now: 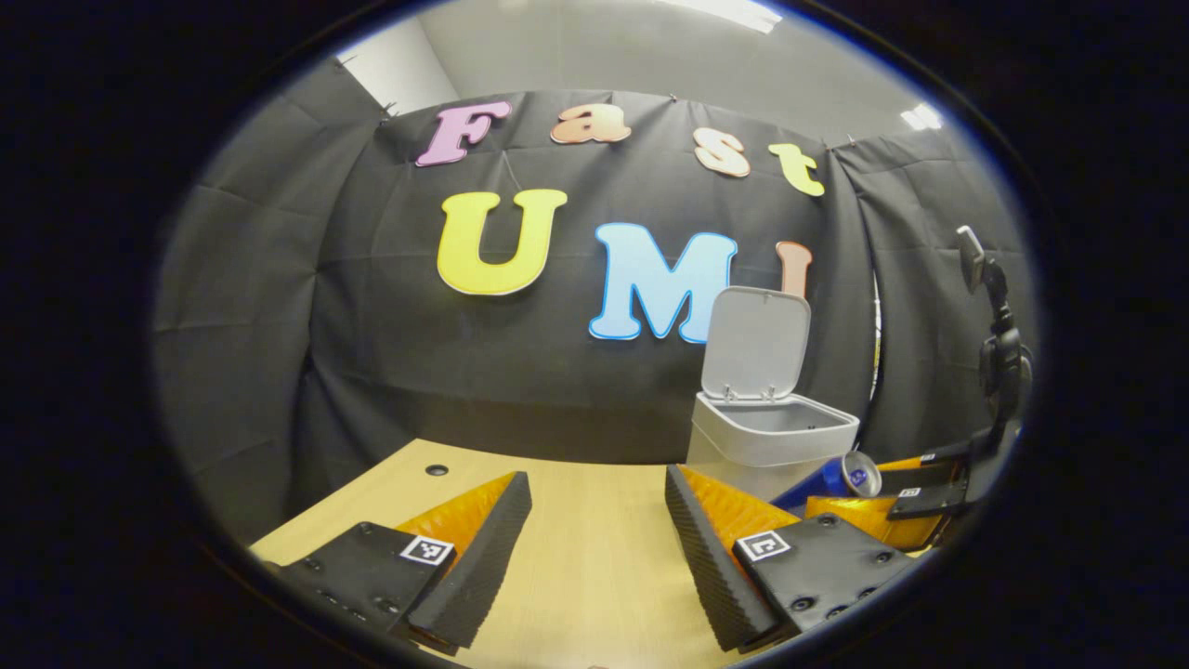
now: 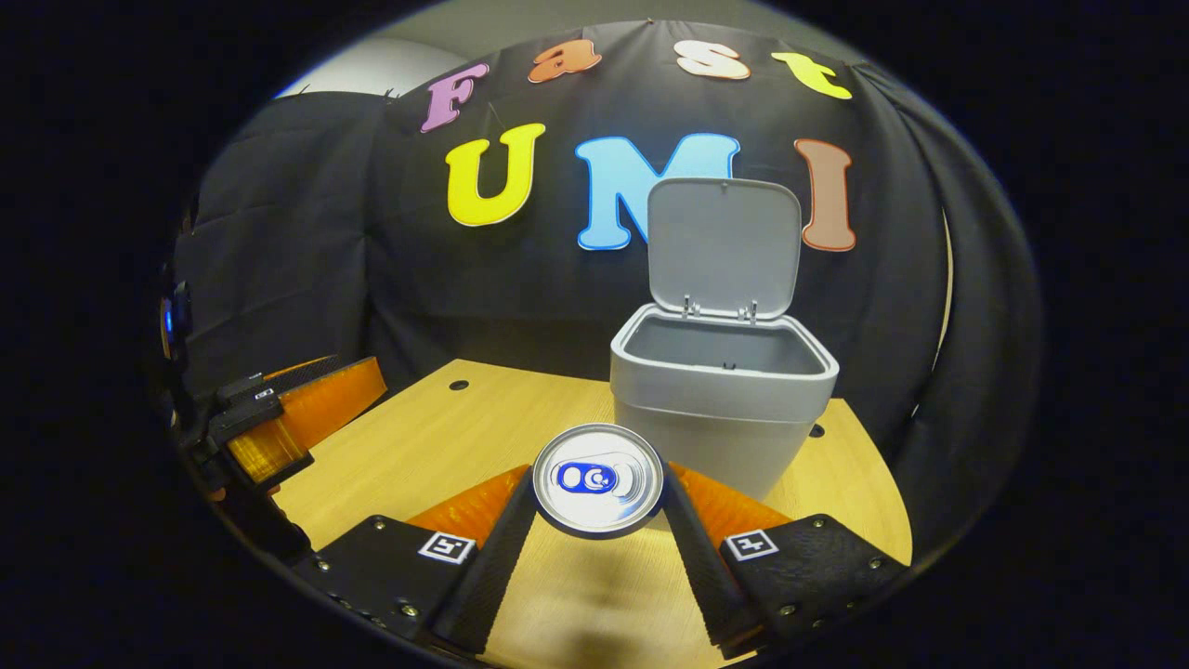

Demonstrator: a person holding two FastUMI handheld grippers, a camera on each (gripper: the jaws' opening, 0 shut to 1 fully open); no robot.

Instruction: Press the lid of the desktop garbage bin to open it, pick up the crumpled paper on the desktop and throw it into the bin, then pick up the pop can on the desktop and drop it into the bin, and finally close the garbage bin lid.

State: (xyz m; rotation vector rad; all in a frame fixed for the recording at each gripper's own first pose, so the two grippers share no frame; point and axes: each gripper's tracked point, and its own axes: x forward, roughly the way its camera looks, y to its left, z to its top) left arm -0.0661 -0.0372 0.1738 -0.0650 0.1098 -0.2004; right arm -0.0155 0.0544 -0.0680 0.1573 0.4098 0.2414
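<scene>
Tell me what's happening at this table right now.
A person is tidying up with two handheld grippers. The right gripper has its jaws shut on the pop can, held in front of the garbage bin, whose lid stands open. The left gripper waits open over the wooden desktop, holding nothing. The can is not yet in the bin.

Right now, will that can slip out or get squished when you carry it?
Probably not. The pop can sits pinched between both fingers of the right gripper. Its smooth round metal could slide or roll if the grip loosens. It looks thin-walled, so hard squeezing might dent it.
</scene>
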